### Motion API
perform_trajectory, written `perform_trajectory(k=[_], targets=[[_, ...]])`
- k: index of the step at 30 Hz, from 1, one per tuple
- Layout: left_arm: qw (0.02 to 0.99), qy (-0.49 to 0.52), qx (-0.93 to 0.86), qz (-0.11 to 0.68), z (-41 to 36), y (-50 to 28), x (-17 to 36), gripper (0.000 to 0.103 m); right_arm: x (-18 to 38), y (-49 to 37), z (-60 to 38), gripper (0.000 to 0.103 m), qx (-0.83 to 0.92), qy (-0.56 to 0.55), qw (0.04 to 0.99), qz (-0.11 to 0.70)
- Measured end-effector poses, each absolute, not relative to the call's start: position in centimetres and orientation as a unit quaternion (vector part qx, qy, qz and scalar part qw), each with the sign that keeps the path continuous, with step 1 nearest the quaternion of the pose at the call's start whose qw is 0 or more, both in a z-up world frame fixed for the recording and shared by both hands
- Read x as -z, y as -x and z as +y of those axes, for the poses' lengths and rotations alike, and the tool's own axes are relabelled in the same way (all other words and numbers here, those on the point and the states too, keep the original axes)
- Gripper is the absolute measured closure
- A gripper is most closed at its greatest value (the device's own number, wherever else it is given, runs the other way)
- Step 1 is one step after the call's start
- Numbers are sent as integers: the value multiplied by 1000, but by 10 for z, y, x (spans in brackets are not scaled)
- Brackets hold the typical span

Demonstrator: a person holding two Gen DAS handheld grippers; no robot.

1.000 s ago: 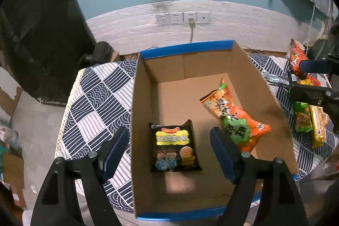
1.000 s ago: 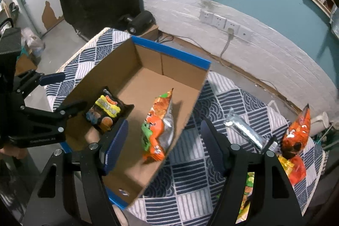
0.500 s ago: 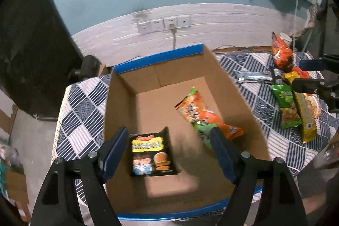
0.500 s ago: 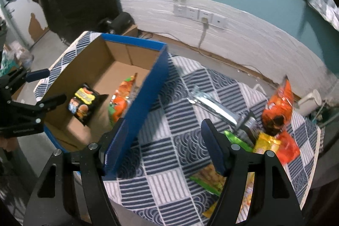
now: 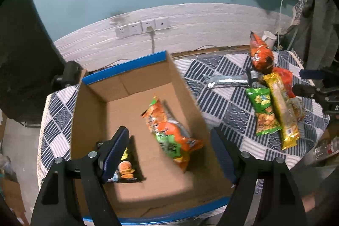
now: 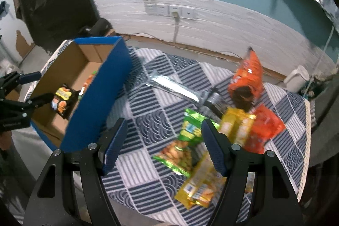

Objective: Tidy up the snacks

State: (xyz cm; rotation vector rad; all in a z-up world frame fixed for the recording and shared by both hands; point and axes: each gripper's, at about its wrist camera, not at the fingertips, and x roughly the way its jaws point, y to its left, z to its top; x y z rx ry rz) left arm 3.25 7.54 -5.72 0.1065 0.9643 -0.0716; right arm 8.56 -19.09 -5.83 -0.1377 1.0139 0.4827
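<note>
Swinging away from the cardboard box [image 6: 99,96], the right gripper [image 6: 164,145] is now hovering with jaws apart, holding nothing, over loose snacks on the patterned tablecloth [image 6: 148,126]: a green bag [image 6: 186,141] and a yellow packet [image 6: 201,183]. The left gripper [image 5: 169,154] is hanging spread wide above the box, where an orange bag [image 5: 169,132] and a black packet [image 5: 127,168] are lying.

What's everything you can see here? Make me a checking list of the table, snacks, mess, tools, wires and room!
Surface: table with a blue patterned cloth.
Job's things: cardboard box holds an orange bag and a black packet; green bag, yellow bag, silver packet and standing orange bag lie outside.
Clutter: white jug.
Grippers: left tool open over the box; right tool open above the loose snacks.
Cables: one cord plugged into the wall sockets.
Surroundings: teal wall.
</note>
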Motion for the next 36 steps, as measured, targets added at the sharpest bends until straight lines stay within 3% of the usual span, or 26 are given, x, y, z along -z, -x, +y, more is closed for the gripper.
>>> perform_trajectory(k=[20,36], targets=[[867,-76,103,481,-23,-53,68,23,83,-85,-304,26,-148,10,855,497],[841,-103,138,514,-82,-66,102,23,149,-98,-356,26,-92,-19,827,554]])
